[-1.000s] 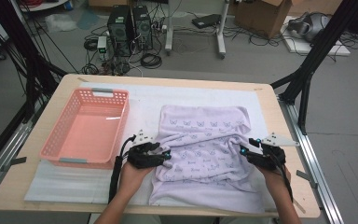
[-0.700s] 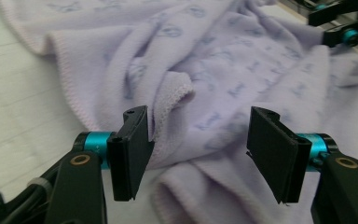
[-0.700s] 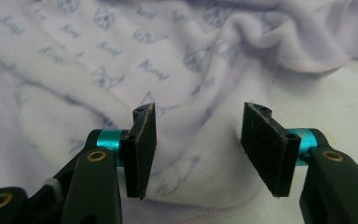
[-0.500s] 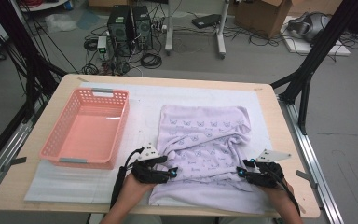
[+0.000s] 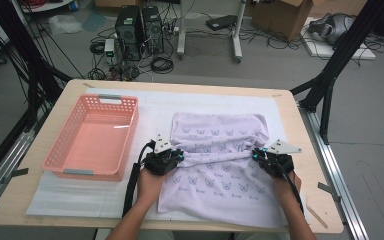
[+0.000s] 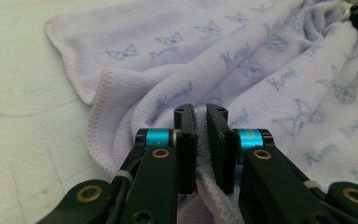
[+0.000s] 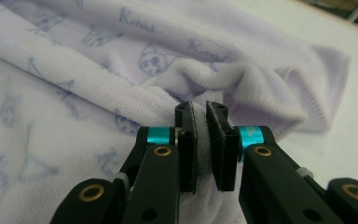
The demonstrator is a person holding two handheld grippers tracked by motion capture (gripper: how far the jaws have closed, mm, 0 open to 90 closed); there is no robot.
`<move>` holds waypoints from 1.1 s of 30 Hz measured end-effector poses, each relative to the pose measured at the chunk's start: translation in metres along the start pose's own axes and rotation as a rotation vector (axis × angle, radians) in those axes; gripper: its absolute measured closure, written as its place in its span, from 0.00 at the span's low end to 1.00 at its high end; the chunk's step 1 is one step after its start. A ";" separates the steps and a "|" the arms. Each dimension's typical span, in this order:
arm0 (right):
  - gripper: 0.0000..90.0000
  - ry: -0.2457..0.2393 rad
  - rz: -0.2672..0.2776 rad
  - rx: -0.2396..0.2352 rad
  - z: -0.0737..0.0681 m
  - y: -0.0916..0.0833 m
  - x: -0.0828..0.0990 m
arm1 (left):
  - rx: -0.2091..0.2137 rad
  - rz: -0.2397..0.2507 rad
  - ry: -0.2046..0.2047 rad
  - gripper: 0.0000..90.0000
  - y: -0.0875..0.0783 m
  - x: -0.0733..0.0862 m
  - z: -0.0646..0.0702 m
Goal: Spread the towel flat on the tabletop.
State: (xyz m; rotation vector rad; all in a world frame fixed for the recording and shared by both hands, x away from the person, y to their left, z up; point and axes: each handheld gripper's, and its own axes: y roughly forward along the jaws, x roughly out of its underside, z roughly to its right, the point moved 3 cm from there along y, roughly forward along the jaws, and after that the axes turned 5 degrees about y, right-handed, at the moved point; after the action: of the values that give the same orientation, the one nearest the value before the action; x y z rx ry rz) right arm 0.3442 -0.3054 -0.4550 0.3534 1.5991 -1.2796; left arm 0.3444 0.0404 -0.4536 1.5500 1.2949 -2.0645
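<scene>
The towel point(image 5: 215, 167) lies on the white mat point(image 5: 80, 197) at the right half of the table point(image 5: 30, 210), right of the pink basket point(image 5: 92, 142). It is lilac with a printed pattern, and a raised crease runs across its middle between the two grippers.

The left gripper point(image 5: 176, 156) sits at the towel's left edge. Its jaws have just been closing and now stand narrow, pinching a fold of cloth; in the left gripper view point(image 6: 201, 140) the hem runs down between the pads. The right gripper point(image 5: 258, 155) sits at the right edge. Its jaws have also just been closing and now clamp a bunched fold, seen pressed between the pads in the right gripper view point(image 7: 201, 140).

Step in hand, as judged: fold the towel by carrying the gripped line across the cloth.

- Confirm each grip holds every layer meant to travel; a single stray layer will slip out.
- Lift both grippers together and level, so the crease stays straight.
- Keep light tension between the grippers; slack lets the middle sag and wrinkle.
- Move both sides at one pace towards the target edge.
- Lay the fold down edge on edge before releasing.
- Keep the cables clear of the basket.
</scene>
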 end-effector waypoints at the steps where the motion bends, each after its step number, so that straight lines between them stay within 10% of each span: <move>1: 0.92 -0.012 0.001 0.015 0.001 0.003 -0.003 | -0.005 0.003 -0.004 0.92 0.002 -0.001 -0.002; 11: 0.68 0.040 0.069 0.027 0.000 -0.019 -0.004 | 0.058 0.018 -0.044 0.50 -0.024 0.015 0.003; 19: 0.65 0.078 0.080 0.020 -0.006 -0.062 0.016 | 0.056 0.048 -0.025 0.50 -0.068 0.036 0.008; 33: 0.62 0.145 -0.035 -0.071 -0.029 -0.103 0.069 | 0.116 -0.060 -0.134 0.55 -0.103 0.083 0.045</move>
State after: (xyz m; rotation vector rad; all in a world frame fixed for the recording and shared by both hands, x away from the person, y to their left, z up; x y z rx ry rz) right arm 0.2234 -0.3447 -0.4575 0.3827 1.7756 -1.2429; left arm 0.2152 0.0896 -0.4729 1.4064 1.2073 -2.2748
